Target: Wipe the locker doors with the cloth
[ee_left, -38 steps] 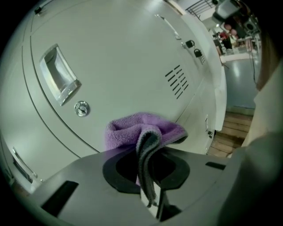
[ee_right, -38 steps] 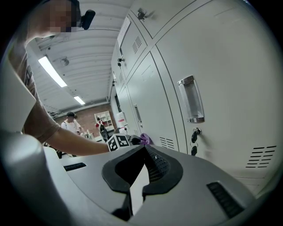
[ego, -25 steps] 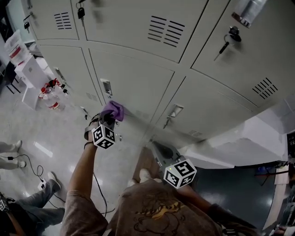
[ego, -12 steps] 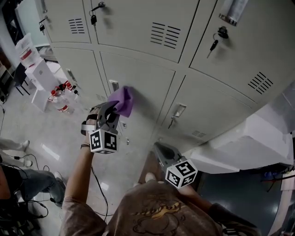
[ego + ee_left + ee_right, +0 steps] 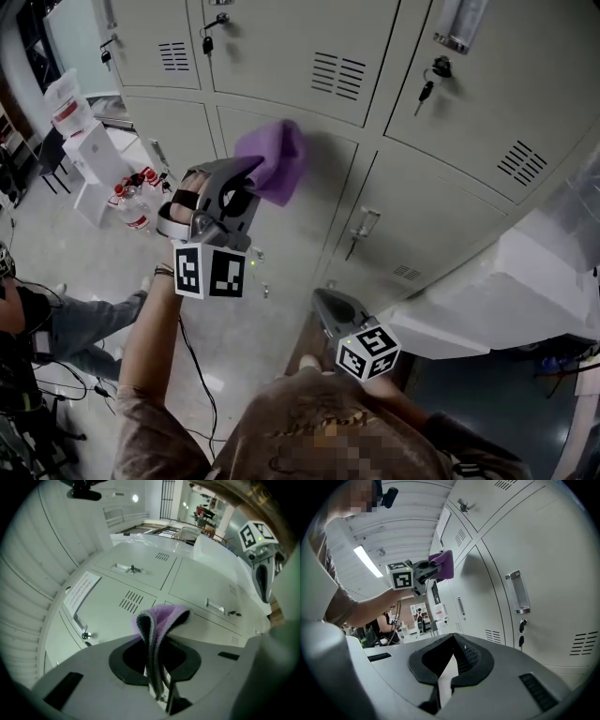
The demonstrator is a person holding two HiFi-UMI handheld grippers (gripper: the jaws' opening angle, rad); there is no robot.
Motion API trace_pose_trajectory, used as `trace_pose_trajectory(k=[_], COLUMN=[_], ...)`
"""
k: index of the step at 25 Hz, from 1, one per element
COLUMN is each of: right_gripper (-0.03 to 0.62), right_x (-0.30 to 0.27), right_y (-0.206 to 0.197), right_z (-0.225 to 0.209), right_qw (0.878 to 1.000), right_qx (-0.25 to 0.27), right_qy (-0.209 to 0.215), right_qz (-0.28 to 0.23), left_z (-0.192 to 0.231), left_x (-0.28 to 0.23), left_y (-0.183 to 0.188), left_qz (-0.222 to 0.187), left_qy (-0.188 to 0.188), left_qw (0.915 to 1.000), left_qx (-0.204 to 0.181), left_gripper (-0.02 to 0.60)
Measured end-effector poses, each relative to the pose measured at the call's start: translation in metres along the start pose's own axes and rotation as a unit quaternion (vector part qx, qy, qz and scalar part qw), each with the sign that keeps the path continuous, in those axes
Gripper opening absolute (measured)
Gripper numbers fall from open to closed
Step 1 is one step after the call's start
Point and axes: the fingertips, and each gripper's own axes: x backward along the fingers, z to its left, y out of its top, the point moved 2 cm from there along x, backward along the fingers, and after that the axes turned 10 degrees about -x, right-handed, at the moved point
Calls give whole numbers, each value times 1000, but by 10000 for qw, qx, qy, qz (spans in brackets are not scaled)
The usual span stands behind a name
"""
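Two grippers: left gripper (image 5: 246,178) clenched on purple cloth (image 5: 272,159) at top edge of middle locker door (image 5: 291,239), bare door face below. Right gripper (image 5: 328,314) clenched, empty, low near body.

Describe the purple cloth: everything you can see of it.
The cloth is purple and looks soft and fuzzy, with a darker grey edge showing in the left gripper view. It is folded and bunched, pinched between the shut jaws of the left gripper, with the folded end sticking out past them. It is held up at the top part of a lower-row locker door. Whether it presses on the door cannot be told.
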Motion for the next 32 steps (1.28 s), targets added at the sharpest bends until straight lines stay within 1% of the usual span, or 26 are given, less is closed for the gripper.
trace_pose_trajectory(k=[3, 6, 12, 17, 23, 32], right_gripper=[-3, -3, -3, -3, -3, -3], right_x=[4, 6, 11, 11, 9, 10], right_y=[2, 4, 3, 3, 4, 5], right_z=[0, 0, -4, -8, -11, -22], right_qw=[10000, 10000, 9999, 9999, 9998, 9996], right_qx=[21, 39, 1, -51, -76, -160], right_qy=[-15, -23, -78, -103, -126, -212], right_qz=[-30, -66, -93, -98, -102, -129], left_z=[18, 25, 22, 9, -8, -51], left_x=[-4, -8, -23, -40, -55, -69], left_y=[12, 17, 6, -7, -13, -19], left_qz=[-116, -160, -24, 134, 190, 238], left_qy=[140, 197, 124, -54, -277, -734], left_qw=[9996, 9992, 9993, 9994, 9993, 9968], left_qx=[-201, -309, -349, -309, -192, -206], left_gripper=[41, 42, 43, 43, 43, 43])
